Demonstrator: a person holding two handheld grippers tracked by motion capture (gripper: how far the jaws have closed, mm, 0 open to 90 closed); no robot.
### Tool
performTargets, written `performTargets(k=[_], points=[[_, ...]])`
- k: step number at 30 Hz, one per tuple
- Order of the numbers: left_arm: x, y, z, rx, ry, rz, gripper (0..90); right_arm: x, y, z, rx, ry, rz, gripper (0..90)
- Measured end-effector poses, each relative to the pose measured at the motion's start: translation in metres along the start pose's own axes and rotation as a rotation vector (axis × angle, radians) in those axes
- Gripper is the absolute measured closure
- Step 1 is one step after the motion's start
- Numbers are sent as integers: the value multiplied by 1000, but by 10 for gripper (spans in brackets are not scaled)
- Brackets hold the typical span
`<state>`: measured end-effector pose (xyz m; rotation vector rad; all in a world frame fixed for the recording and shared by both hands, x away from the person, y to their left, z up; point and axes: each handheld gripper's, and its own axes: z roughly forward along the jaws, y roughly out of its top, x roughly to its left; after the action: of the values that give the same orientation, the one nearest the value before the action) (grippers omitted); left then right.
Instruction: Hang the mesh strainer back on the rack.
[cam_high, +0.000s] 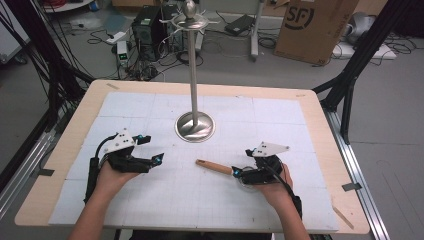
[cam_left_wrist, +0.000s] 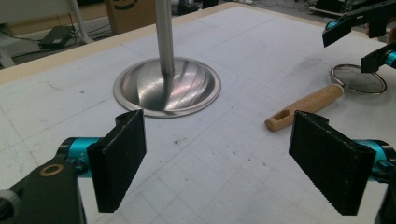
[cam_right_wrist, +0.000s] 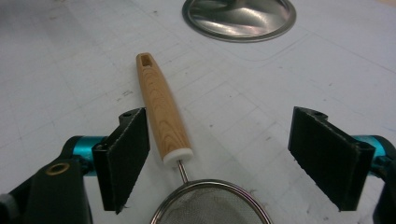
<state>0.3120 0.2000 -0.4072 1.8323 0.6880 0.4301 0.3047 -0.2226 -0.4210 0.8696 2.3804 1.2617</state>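
Note:
A small strainer lies on the white mat, its wooden handle (cam_high: 214, 166) pointing left and its mesh ring (cam_high: 243, 181) under my right gripper (cam_high: 241, 163). In the right gripper view the handle (cam_right_wrist: 161, 107) lies between the wide-apart jaws of the right gripper (cam_right_wrist: 229, 158), close to the left pad (cam_right_wrist: 126, 154) without being pressed, and the mesh ring (cam_right_wrist: 210, 205) sits at the bottom edge. My left gripper (cam_high: 152, 148) rests open at the mat's left, with nothing between its jaws (cam_left_wrist: 224, 163). From there the strainer handle (cam_left_wrist: 306, 105) is at the right.
A tall metal stand rises from a round polished base (cam_high: 195, 126) at the mat's middle, with hooks at its top (cam_high: 190, 20). The base (cam_left_wrist: 167, 86) lies ahead of the left gripper. A wooden table rim (cam_high: 75, 130) borders the mat. Boxes and cables lie on the floor beyond.

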Motion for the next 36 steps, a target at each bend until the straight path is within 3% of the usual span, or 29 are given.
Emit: performTargets(k=[7,14,27,36], points=[[0,1,-2,-7,1,-2,196,8,8,12,66,61,-30,287],[0,2,-1,-5,-1,-2,196,11,7,28,175,96,-39,358],[-3,3,-1,10,4,9,196,15,11,41,261,89,-63,628],[-4,4,-2,8,-2,7,196,17,18,40,316,75,-30,666]])
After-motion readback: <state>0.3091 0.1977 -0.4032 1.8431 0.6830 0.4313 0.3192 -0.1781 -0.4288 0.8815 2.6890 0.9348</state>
